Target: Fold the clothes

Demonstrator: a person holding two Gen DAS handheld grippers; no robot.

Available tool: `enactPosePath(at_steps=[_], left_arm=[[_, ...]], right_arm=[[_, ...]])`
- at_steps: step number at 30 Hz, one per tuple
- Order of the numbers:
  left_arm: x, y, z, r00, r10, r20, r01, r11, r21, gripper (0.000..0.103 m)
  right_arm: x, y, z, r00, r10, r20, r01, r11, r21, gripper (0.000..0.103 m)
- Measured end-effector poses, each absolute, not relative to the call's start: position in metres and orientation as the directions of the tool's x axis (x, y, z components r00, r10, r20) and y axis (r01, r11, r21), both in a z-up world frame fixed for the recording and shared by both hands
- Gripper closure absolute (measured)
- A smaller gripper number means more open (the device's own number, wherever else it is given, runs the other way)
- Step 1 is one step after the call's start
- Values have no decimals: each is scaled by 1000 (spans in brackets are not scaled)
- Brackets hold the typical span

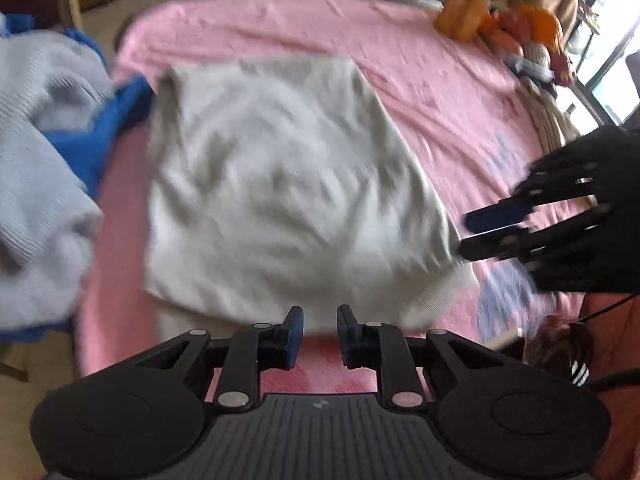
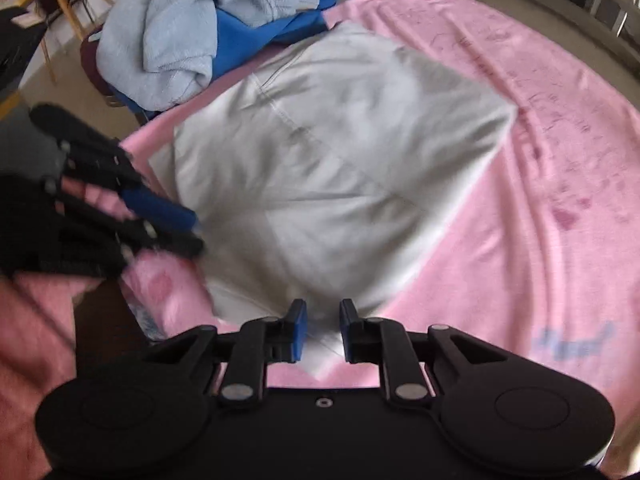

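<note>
Left gripper (image 1: 319, 334) at 6 o'clock of its own view, jaws narrowly apart, nothing between the blue pads, released; pink sheet shows through the gap. One white garment (image 1: 280, 184), folded into a rough square, lies flat just beyond the tips toward 12 o'clock, near hem just past the pads, not touching as far as visible. Right gripper (image 2: 323, 330) likewise at 6 o'clock of the right wrist view, jaws slightly apart, nothing clamped; white garment's near corner lies beneath and behind the gap, contact unclear through blur. Each gripper shows in the other's view at the garment's side edge: right at 3 o'clock, left at 9 o'clock. One pink bedsheet (image 1: 420, 60) under everything. Further off at 10–11 o'clock, one pile: one light blue knit (image 2: 188, 20) atop one bright blue garment (image 2: 256, 36). Orange items (image 1: 516, 20) at 1 o'clock, blurred, uncountable.
</note>
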State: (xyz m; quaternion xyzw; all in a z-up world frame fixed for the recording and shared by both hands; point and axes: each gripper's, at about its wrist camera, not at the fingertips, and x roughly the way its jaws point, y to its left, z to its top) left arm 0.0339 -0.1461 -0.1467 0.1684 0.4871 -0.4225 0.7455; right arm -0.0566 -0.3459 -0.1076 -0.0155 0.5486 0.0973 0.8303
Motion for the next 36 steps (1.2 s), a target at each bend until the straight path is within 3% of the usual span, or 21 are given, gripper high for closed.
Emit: enactPosePath(at_steps=[4, 5, 8, 10, 11, 13, 18, 19, 20, 21, 22, 24, 25, 27, 31, 36], left_arm=[[64, -156, -116, 292, -490, -821, 754, 646, -117, 76], [71, -161, -111, 323, -487, -811, 744, 661, -100, 72], [93, -180, -108, 365, -482, -797, 729, 680, -77, 75], [105, -199, -123, 318, -491, -811, 744, 659, -107, 83], [110, -208, -131, 287, -497, -819, 757, 642, -125, 87], [113, -225, -147, 204, -525, -826, 789, 588, -178, 93], [128, -239, -182, 169, -496, -852, 758, 618, -210, 90], [134, -235, -185, 172, -491, -854, 724, 651, -228, 90], [141, -229, -184, 161, -500, -851, 686, 677, -268, 90], [146, -222, -181, 184, -495, -849, 654, 707, -270, 90], [146, -217, -175, 258, -451, -854, 640, 742, -199, 91], [144, -212, -164, 445, -324, -835, 608, 793, 16, 93], [146, -209, -160, 490, -297, -820, 583, 811, 55, 91], [152, -206, -150, 503, -322, -802, 559, 829, 18, 90], [155, -224, -140, 449, -443, -776, 641, 764, -65, 84], [165, -252, -160, 380, -482, -789, 705, 703, -90, 83]], right_arm=[[-54, -379, -53, 523, 137, -841, -101, 990, 99, 79], [-51, -386, -45, 556, 131, -821, -69, 991, 112, 73], [-36, -407, -34, 634, 100, -766, 33, 987, 156, 67], [-20, -418, -53, 632, 70, -772, 109, 978, 178, 70], [-12, -423, -67, 621, 70, -780, 139, 970, 197, 84], [2, -433, -94, 603, 118, -789, 178, 944, 278, 93], [28, -454, -156, 561, 465, -685, 186, 735, 652, 91], [33, -455, -168, 543, 484, -687, 209, 714, 668, 91], [35, -457, -179, 527, 478, -703, 239, 710, 662, 100], [34, -461, -183, 540, 473, -696, 252, 698, 670, 102], [31, -467, -185, 562, 467, -683, 261, 683, 682, 102], [19, -482, -179, 629, 329, -704, 336, 701, 629, 102], [14, -489, -174, 645, 252, -722, 379, 715, 588, 99], [7, -499, -163, 672, 145, -727, 426, 727, 539, 97], [3, -503, -141, 746, 114, -656, 384, 730, 565, 95], [41, -487, -137, 757, 243, -607, 244, 756, 608, 92]])
